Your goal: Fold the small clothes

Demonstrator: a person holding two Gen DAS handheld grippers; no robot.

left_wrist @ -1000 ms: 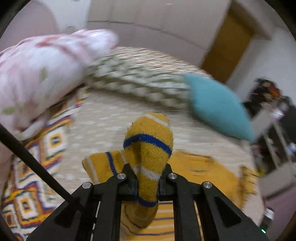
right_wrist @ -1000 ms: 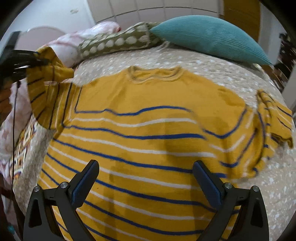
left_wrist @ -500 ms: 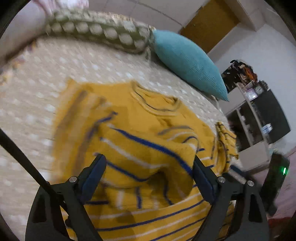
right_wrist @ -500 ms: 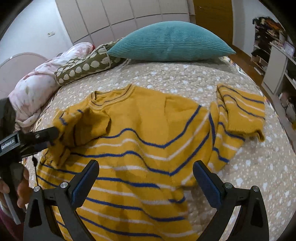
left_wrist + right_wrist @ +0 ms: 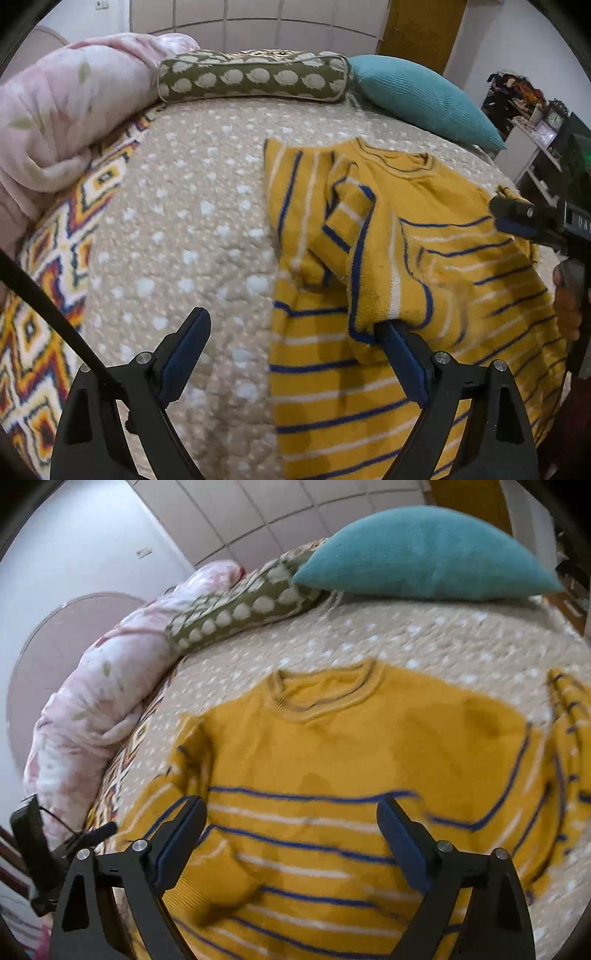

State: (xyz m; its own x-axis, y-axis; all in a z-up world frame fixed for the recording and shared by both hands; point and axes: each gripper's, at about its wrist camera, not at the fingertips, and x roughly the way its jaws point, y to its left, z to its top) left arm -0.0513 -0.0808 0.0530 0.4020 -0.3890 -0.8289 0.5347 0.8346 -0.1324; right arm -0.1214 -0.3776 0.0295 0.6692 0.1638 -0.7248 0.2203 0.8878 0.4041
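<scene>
A yellow sweater point(image 5: 436, 258) with blue and white stripes lies flat on the bed, collar toward the pillows; it also shows in the right wrist view point(image 5: 351, 775). Its left sleeve point(image 5: 354, 258) is folded over onto the body. The other sleeve point(image 5: 569, 746) lies out at the right. My left gripper point(image 5: 291, 354) is open and empty, low over the sweater's left edge, its right finger under the sleeve cuff. My right gripper point(image 5: 291, 834) is open and empty above the sweater's lower body; it also shows at the right in the left wrist view point(image 5: 517, 221).
The bed has a beige dotted cover point(image 5: 192, 229). A teal pillow point(image 5: 424, 557), an olive dotted bolster point(image 5: 255, 79) and a pink floral duvet point(image 5: 55, 122) lie at the head. A patterned blanket point(image 5: 48, 280) lies at the left. Shelves point(image 5: 535, 122) stand at the right.
My left gripper held the sleeve shut a second ago, carried it over the sweater's body, opened and let it go. My right gripper stayed open and shifted over the sweater.
</scene>
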